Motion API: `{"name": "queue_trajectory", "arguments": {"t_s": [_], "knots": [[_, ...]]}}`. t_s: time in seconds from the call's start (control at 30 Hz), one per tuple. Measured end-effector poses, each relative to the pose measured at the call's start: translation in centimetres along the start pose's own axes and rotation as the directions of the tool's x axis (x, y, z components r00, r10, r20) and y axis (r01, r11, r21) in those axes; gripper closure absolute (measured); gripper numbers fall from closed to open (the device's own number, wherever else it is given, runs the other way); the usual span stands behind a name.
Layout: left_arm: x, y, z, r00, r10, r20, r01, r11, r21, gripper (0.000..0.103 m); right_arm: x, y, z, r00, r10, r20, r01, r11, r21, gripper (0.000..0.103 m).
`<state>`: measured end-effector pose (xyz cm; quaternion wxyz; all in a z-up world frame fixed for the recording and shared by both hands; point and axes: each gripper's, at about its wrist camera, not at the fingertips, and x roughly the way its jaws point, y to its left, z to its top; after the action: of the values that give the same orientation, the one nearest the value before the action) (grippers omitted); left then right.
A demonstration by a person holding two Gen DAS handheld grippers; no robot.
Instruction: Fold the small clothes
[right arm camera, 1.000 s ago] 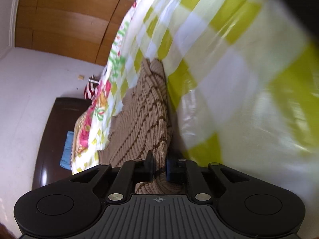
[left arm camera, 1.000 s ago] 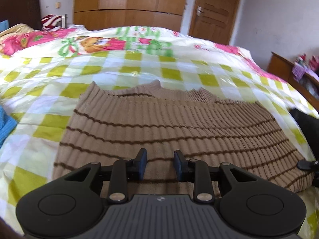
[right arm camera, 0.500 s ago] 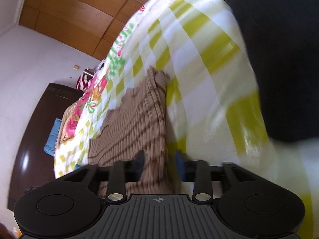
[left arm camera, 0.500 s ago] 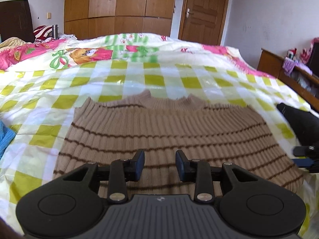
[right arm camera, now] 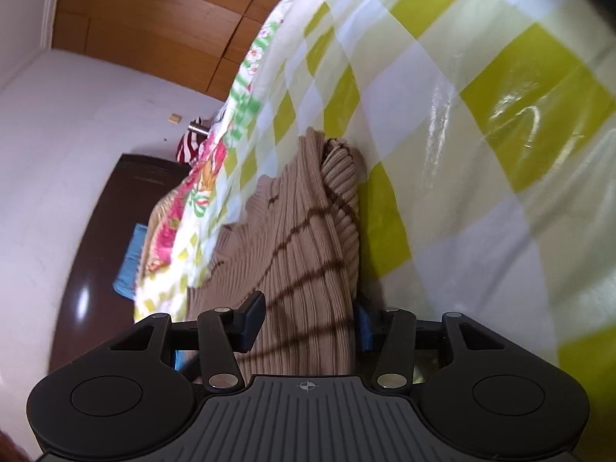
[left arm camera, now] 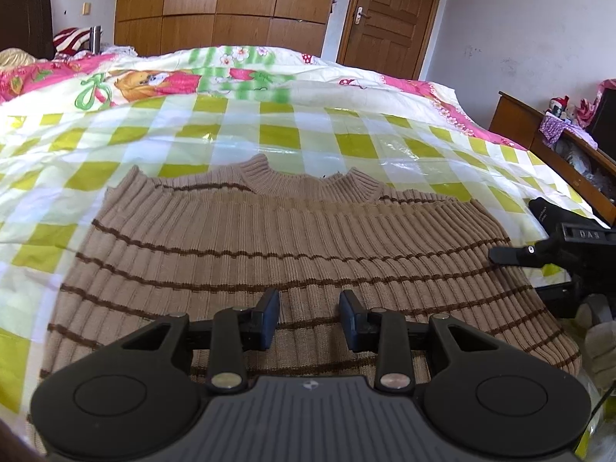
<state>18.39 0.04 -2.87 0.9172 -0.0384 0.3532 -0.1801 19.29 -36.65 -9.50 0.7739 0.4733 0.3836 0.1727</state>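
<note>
Sweater (left arm camera: 277, 254) flat on checked bedspread (left arm camera: 277, 134) | left gripper (left arm camera: 310, 317) apart, empty | right gripper (right arm camera: 308, 323) "DAS", apart astride sweater edge

You've got one tan ribbed knit sweater with thin brown stripes (left arm camera: 269, 254) on one green-and-white checked plastic sheet (left arm camera: 269, 134). Two black two-finger grippers: your left gripper (left arm camera: 309, 317) and right gripper (right arm camera: 308, 321). One brown wooden door (left arm camera: 389, 11), one wide brown wooden wardrobe (left arm camera: 223, 4), one blue cloth (right arm camera: 129, 265).
</note>
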Motion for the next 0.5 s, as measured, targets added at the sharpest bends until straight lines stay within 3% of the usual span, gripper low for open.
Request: {"name": "queue_trajectory", "arguments": {"t_s": [0.1, 0.23, 0.33, 0.4, 0.5], "knots": [[0.0, 0.0, 0.2, 1.000, 0.000, -0.001, 0.000, 1.000, -0.003, 0.056, 0.0, 0.2, 0.1, 1.000, 0.011, -0.010, -0.011, 1.000, 0.020, 0.064], [0.0, -0.3, 0.2, 1.000, -0.015, -0.002, 0.015, 0.999, 0.029, 0.055, -1.7, 0.2, -0.9, 0.993, 0.115, -0.007, -0.115, 0.993, 0.036, 0.076], [0.9, -0.9, -0.3, 1.000, -0.003, -0.024, 0.005, 0.998, 0.056, 0.055, 0.4, -0.1, -1.5, 0.999, 0.038, -0.037, -0.037, 0.999, 0.030, 0.074], [0.7, -1.4, -0.3, 1.000, -0.003, -0.019, 0.005, 0.996, 0.087, 0.055, 1.0, 0.8, -1.8, 0.999, -0.007, -0.040, 0.006, 1.000, -0.023, 0.078], [-0.5, -1.9, -0.3, 0.999, -0.028, 0.027, 0.024, 0.991, 0.131, 0.055, -1.0, 1.6, -1.7, 1.000, -0.007, -0.006, 0.007, 1.000, -0.018, 0.085]]}}
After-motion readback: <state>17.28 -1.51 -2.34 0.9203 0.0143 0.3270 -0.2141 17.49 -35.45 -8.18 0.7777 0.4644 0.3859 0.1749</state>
